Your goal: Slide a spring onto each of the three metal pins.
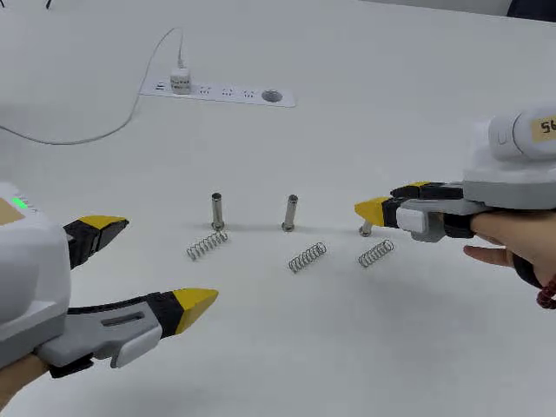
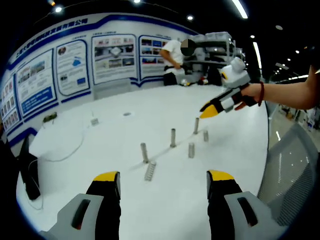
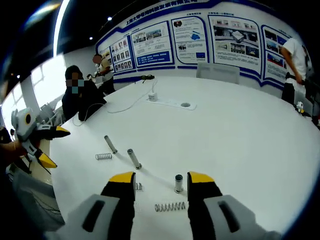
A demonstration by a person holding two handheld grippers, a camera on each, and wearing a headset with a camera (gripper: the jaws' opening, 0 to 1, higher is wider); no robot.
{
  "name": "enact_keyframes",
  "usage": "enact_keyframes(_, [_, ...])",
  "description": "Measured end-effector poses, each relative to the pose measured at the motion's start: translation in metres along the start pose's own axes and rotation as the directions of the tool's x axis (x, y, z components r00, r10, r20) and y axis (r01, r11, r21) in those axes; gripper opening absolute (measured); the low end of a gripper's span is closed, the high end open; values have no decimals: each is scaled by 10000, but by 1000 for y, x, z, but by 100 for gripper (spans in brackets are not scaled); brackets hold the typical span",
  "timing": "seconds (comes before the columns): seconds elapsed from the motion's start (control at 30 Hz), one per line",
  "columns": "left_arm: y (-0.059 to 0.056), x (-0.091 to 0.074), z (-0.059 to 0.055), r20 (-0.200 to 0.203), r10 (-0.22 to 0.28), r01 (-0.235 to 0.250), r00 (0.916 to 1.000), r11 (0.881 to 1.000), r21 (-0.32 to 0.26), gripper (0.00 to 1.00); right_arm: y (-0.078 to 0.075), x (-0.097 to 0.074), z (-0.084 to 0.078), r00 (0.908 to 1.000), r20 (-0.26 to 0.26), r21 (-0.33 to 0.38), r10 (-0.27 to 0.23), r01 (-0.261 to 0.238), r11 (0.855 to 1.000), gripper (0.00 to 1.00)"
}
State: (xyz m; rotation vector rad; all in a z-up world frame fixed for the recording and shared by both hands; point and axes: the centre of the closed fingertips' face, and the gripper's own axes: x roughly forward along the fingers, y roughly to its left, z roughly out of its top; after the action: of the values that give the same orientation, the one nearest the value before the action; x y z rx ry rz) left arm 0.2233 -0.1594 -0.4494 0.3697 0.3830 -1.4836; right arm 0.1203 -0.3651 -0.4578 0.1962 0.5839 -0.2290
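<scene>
The right gripper (image 3: pixel 161 179), released astride the pin (image 3: pixel 178 183) closest to the table's (image 1: pixel 391 130) right edge, should probably centre on it before clenching; the left gripper (image 1: pixel 161 261) hangs released.

3 metal pins (image 1: pixel 217 211) (image 1: pixel 290 213) (image 1: pixel 366 229), 3 springs (image 1: pixel 207 245) (image 1: pixel 307 257) (image 1: pixel 376 253), 2 grippers (image 1: pixel 161 261) (image 1: pixel 373 210), 1 power strip (image 1: pixel 221 91), 1 white cable (image 1: pixel 132 111)

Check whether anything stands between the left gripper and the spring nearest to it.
Nothing visible does. The left gripper is open, and bare table is all that lies between its jaws and the nearest spring, which lies flat just in front of its pin.
</scene>
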Motion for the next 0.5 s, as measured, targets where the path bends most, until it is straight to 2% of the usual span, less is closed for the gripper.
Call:
enact_keyframes(0.17, [6,7,-4,-131,22,-21,9999,10000,95,68,10,-8,7,9985,436,-113,330,-326,9994,47])
enact_keyframes(0.5, [16,23,-9,-218,-35,32,9998,9999,-147,60,33,-17,12,9909,958,-361,943,-912,9952,52])
